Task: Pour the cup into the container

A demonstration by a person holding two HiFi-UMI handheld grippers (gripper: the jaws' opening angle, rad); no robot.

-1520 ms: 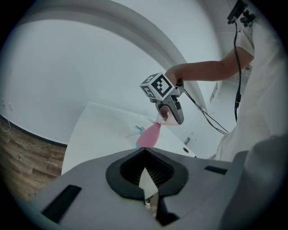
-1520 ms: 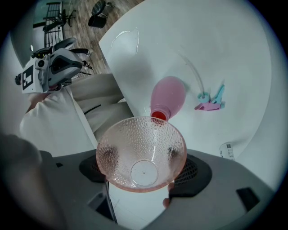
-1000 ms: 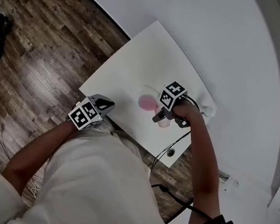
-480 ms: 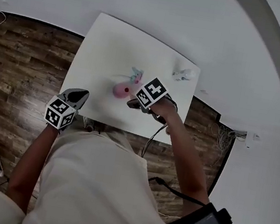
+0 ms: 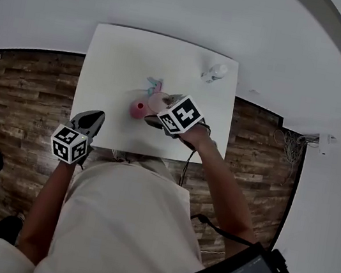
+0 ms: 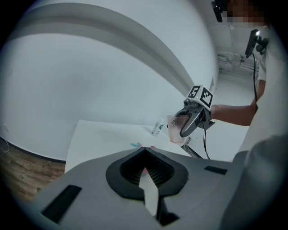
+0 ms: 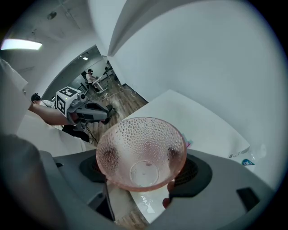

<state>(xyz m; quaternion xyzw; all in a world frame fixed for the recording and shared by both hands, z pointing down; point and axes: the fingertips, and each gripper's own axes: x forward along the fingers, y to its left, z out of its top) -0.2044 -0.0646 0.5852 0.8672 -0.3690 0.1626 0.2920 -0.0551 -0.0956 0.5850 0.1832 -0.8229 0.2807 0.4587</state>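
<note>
Left gripper (image 5: 96, 117): jaws drawn together on nothing, well left of the pink container (image 5: 137, 109), which its own view almost wholly hides behind the gripper body. Right gripper (image 7: 140, 155): clamped on the dimpled cup (image 5: 157, 102), held roughly upright off the table (image 5: 118, 59) just right of the container; contents not discernible. Small bottle (image 5: 215, 72) sits farther right and beyond, label unreadable.

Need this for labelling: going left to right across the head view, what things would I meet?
left tool → pink container → cup → small bottle
</note>
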